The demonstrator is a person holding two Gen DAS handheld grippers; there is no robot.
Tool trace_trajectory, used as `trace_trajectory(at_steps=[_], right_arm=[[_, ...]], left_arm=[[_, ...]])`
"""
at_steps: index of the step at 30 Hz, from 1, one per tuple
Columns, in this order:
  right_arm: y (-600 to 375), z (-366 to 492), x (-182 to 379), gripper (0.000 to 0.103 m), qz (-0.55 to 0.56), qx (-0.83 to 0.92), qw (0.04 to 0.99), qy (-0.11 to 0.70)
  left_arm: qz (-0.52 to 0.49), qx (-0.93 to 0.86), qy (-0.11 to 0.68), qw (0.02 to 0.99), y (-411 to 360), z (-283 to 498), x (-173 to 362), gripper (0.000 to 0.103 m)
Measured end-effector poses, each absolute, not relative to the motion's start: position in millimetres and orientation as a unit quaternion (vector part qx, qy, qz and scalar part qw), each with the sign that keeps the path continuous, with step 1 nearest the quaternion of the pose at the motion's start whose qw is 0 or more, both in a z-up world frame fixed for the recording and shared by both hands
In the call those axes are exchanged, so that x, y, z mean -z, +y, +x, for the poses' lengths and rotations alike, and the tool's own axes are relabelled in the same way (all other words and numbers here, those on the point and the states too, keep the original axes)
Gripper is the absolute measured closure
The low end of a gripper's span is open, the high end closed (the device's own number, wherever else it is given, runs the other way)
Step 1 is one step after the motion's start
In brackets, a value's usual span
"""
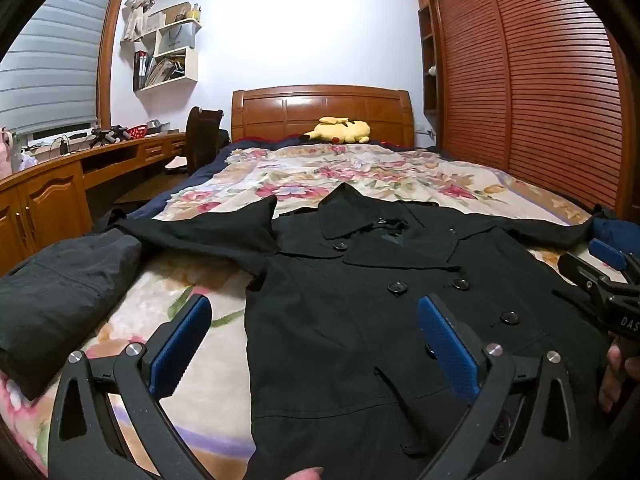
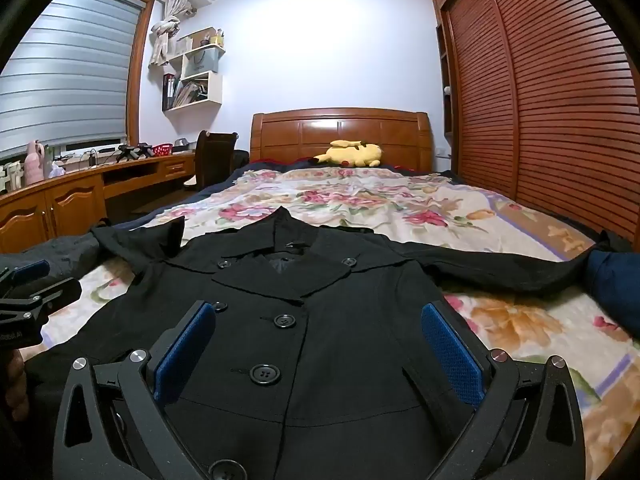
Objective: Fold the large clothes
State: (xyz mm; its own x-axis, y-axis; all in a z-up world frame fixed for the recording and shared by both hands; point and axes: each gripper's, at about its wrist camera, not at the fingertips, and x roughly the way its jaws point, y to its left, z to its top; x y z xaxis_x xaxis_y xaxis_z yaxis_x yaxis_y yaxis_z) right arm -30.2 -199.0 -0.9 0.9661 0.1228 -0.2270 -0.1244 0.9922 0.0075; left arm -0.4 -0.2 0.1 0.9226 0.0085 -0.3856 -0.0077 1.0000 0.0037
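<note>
A black double-breasted coat lies face up on the floral bedspread, collar towards the headboard, sleeves spread to both sides. It also fills the right wrist view. My left gripper is open and empty, held above the coat's lower left part. My right gripper is open and empty, above the coat's lower front over the buttons. The right gripper shows at the right edge of the left wrist view; the left gripper shows at the left edge of the right wrist view.
A folded dark garment lies on the bed's left side. A blue garment lies at the right edge. A yellow plush toy sits by the wooden headboard. A desk and chair stand left, a slatted wardrobe right.
</note>
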Motion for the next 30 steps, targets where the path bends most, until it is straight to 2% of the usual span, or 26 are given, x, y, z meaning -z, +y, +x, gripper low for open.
trace_trajectory(at_steps=[30], right_arm=[[-199.2,-32.0,1.4,0.000,-0.006,-0.060,0.992,0.109]], left_arm=[[0.003,-0.008,0.193,0.981,0.9,-1.1,-0.6,0.000]])
